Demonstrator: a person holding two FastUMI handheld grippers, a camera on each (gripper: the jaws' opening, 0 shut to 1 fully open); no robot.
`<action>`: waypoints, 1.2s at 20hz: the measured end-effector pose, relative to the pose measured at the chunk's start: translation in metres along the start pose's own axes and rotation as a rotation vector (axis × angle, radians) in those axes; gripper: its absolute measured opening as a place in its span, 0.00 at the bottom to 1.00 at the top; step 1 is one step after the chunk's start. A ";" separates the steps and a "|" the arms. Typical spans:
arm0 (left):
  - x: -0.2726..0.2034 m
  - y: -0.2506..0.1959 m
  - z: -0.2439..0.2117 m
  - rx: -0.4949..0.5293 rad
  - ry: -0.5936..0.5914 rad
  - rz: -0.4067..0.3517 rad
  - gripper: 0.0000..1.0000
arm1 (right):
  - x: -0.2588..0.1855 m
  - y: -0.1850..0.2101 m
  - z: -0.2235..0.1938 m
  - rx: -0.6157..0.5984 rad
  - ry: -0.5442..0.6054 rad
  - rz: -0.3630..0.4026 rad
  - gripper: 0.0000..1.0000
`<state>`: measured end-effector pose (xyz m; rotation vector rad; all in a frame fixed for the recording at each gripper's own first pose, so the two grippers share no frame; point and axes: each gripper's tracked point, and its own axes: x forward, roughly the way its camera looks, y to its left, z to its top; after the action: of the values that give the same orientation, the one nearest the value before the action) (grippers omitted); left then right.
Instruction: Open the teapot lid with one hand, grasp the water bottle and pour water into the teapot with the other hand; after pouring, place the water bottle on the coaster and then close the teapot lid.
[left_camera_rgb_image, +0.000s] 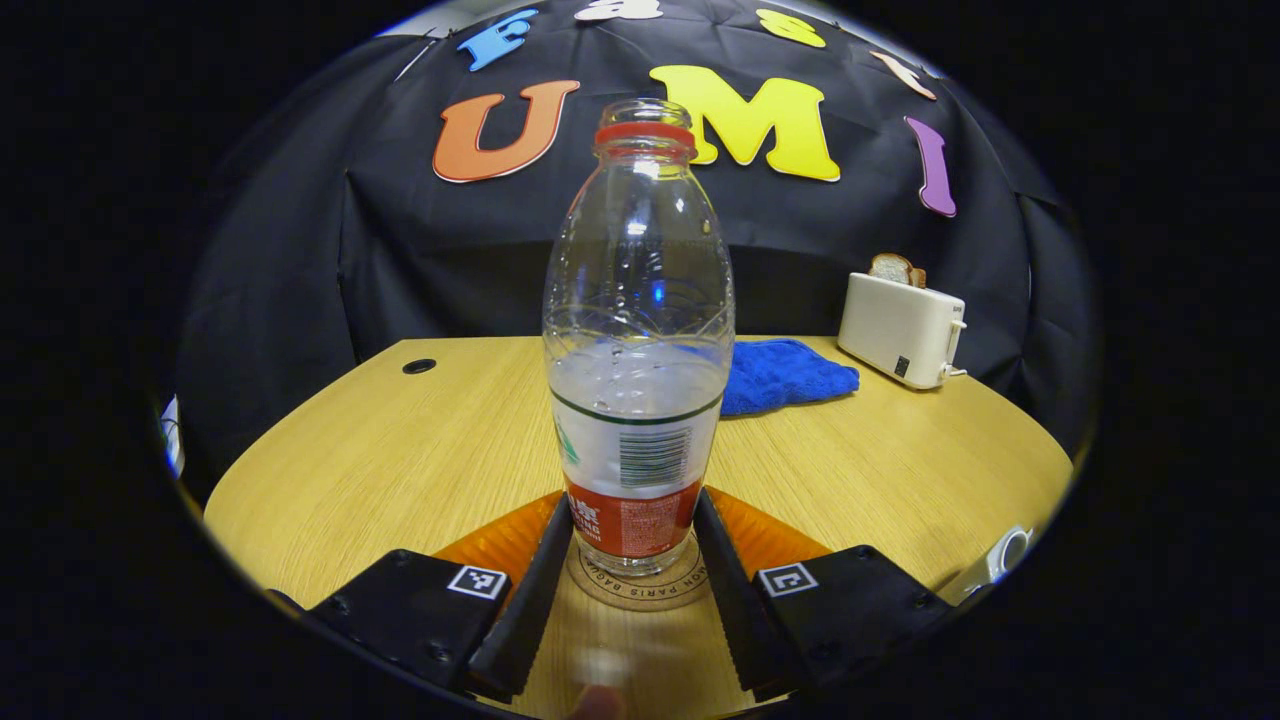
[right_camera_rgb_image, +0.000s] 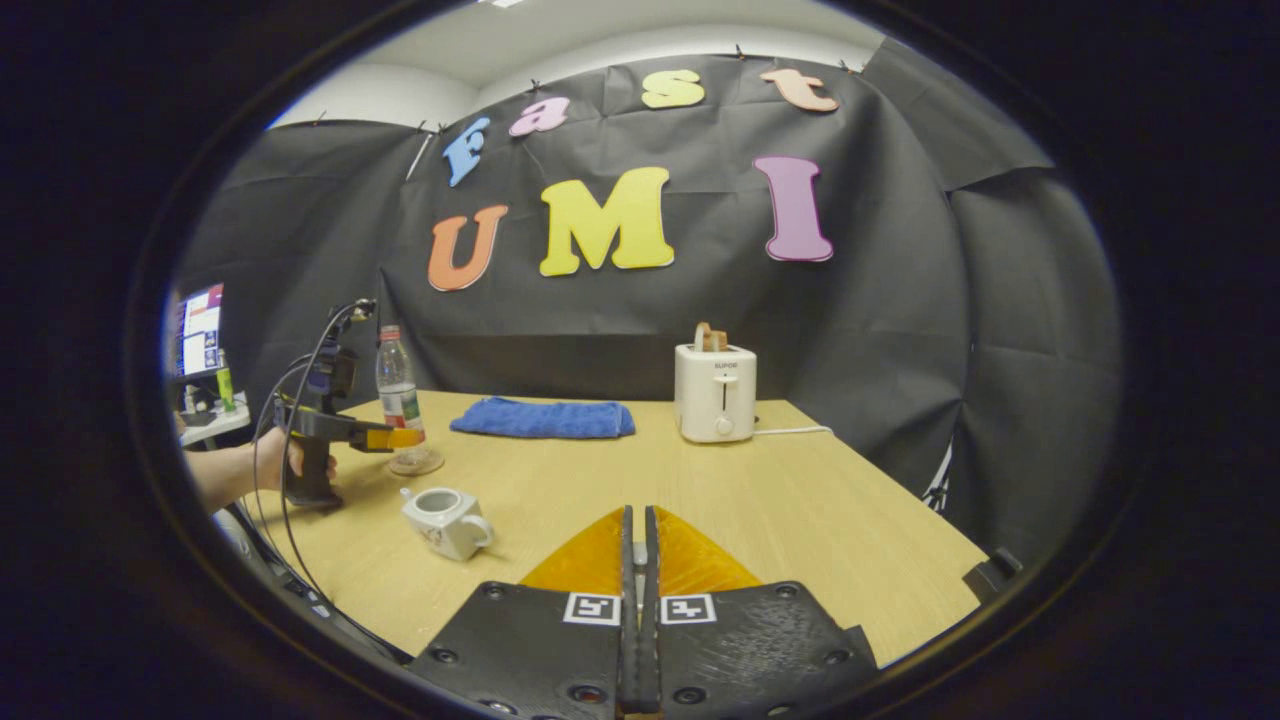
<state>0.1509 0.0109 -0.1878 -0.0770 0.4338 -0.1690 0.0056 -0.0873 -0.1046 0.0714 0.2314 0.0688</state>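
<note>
Black cloth closes in the booth on all sides, and in front of it stands a pale wooden bench (right_camera_rgb_image: 820, 500) carrying everything else. Toward the back of the bench sits a white toaster (right_camera_rgb_image: 715, 393) with a slice of bread (right_camera_rgb_image: 709, 337) poking out of its slot; in the left gripper view the same toaster (left_camera_rgb_image: 902, 328) stands off to the right. Just left of it lies a folded blue towel (right_camera_rgb_image: 543, 418), seen again behind the bottle in the left gripper view (left_camera_rgb_image: 790, 372).

At the left end of the bench the clear water bottle (left_camera_rgb_image: 637, 330) stands upright on a round coaster (left_camera_rgb_image: 637, 588), uncapped, with a red ring at its neck and water filling roughly its lower half. From the right gripper view the bottle (right_camera_rgb_image: 397, 392) and coaster (right_camera_rgb_image: 417, 463) look small and far off, with a hand (right_camera_rgb_image: 272, 462) holding the left gripper (right_camera_rgb_image: 405, 438) up against the bottle's base.

The left gripper (left_camera_rgb_image: 632, 585) has its jaws spread on either side of the bottle's lower label; they lie close against it, though I cannot tell whether both actually press on it.

Nearer the front sits a small white teapot (right_camera_rgb_image: 445, 520) with its top open, well apart from the bottle.

The right gripper (right_camera_rgb_image: 640, 550) hangs over the bench with its jaws closed together on nothing.
</note>
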 end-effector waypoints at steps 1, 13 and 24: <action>0.001 0.000 0.001 0.002 -0.004 0.001 0.76 | 0.000 0.000 0.001 -0.001 -0.002 -0.001 0.00; -0.002 0.006 -0.003 0.012 0.017 0.023 0.84 | -0.002 -0.002 0.002 0.005 -0.010 -0.007 0.00; -0.045 0.011 -0.013 -0.028 0.041 0.039 0.97 | 0.004 0.024 0.006 -0.001 -0.019 0.044 0.00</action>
<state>0.1071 0.0292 -0.1826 -0.0926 0.4783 -0.1263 0.0092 -0.0640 -0.0978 0.0758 0.2113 0.1121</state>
